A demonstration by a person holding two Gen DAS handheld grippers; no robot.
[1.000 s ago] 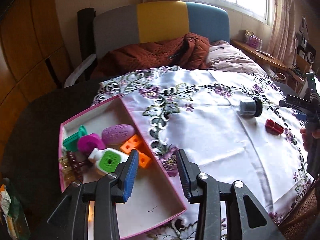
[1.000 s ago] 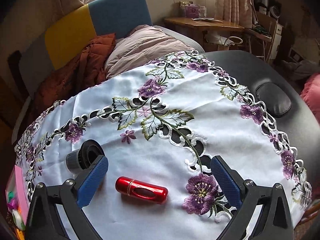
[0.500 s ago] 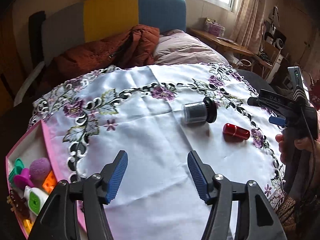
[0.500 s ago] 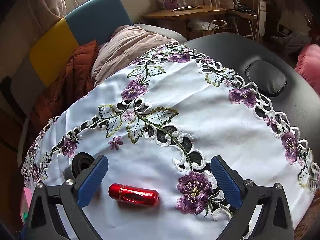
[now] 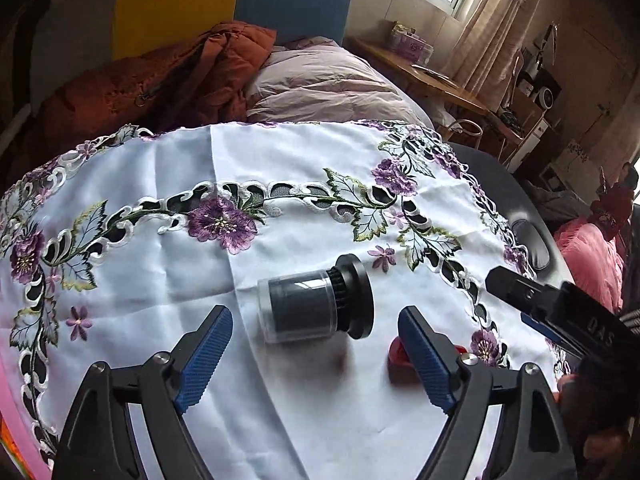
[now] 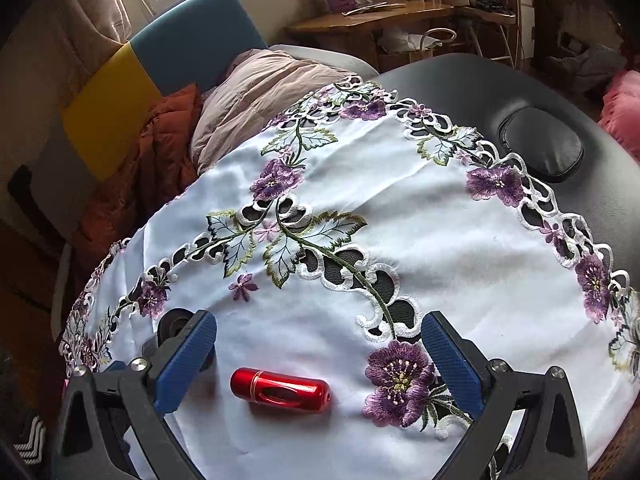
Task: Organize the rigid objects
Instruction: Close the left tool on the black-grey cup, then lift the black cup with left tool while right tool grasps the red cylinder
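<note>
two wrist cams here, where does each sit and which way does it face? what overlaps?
Left wrist: rides the left gripper, angled down over the embroidered tablecloth at the black cylinder with clear cap; own blue pads, jaws opening, nothing between; right gripper's tip at right.
Right wrist: rides the right gripper, angled down at the red capsule; own pads wide apart.
Shared: cylinder, capsule, tablecloth, colour-block headboard.

A white tablecloth (image 5: pixel 304 184) embroidered with purple flowers, green-edged leaves and dark cutwork spreads ahead of both claws. Each claw has black arms and blue ribbed pads (image 6: pixel 184 364). Between the right claw's pads lies a glossy red capsule (image 6: pixel 280 390). Ahead of the left claw lies a clear-and-dark-grey cylinder with a black cap (image 5: pixel 316 304).
</note>
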